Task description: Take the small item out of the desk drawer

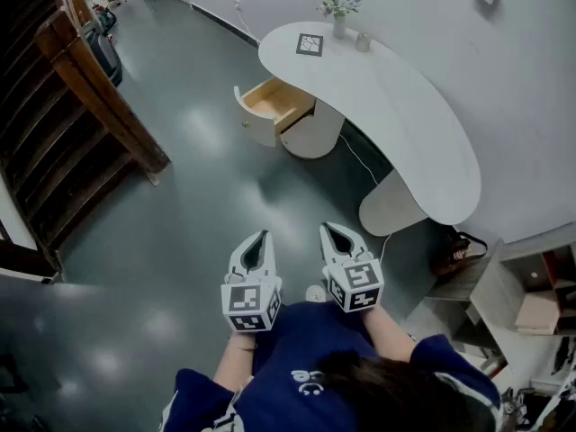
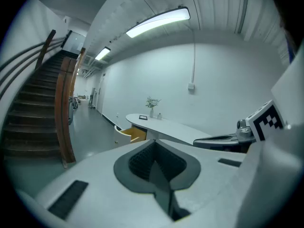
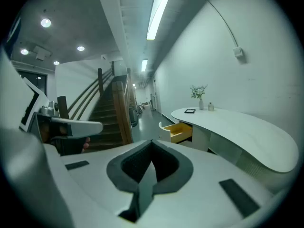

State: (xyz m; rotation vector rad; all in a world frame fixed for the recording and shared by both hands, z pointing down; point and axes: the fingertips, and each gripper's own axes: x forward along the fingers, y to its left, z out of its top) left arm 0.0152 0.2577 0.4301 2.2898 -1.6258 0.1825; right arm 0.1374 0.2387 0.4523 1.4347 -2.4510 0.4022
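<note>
Wooden staircase (image 1: 85, 106), far left: dark brown treads and a thick slanted rail. Floor (image 1: 180, 232): smooth grey, glossy, with soft reflections. Left gripper (image 1: 259, 238): pale grey moulded shell tapering to a point, with a cube of black-and-white square markers at the rear. Its jaws are together with nothing between them, the dark ribbed pads meeting along one seam. Right gripper (image 1: 333, 232), just beside it: same build, jaws likewise closed and empty. Both are held side by side above the floor, tilted slightly downward. Desk drawer (image 1: 274, 106): pale wood box with a curved white front, pulled out from the left end of the desk. It lies well ahead of both pairs of jaws, a little left of the tips in the left gripper view and a little right of them in the right gripper view. Its open top faces up and its front faces left toward the staircase, with its length running outward from the desk. The small item is too small or hidden to make out. Surface (image 1: 405, 133): white, smooth, kidney-shaped, on rounded pedestals. On its far end stand a square marker tile (image 1: 310, 45), a slim vase with sprigs (image 1: 339, 14) and a small jar (image 1: 363, 41)
</note>
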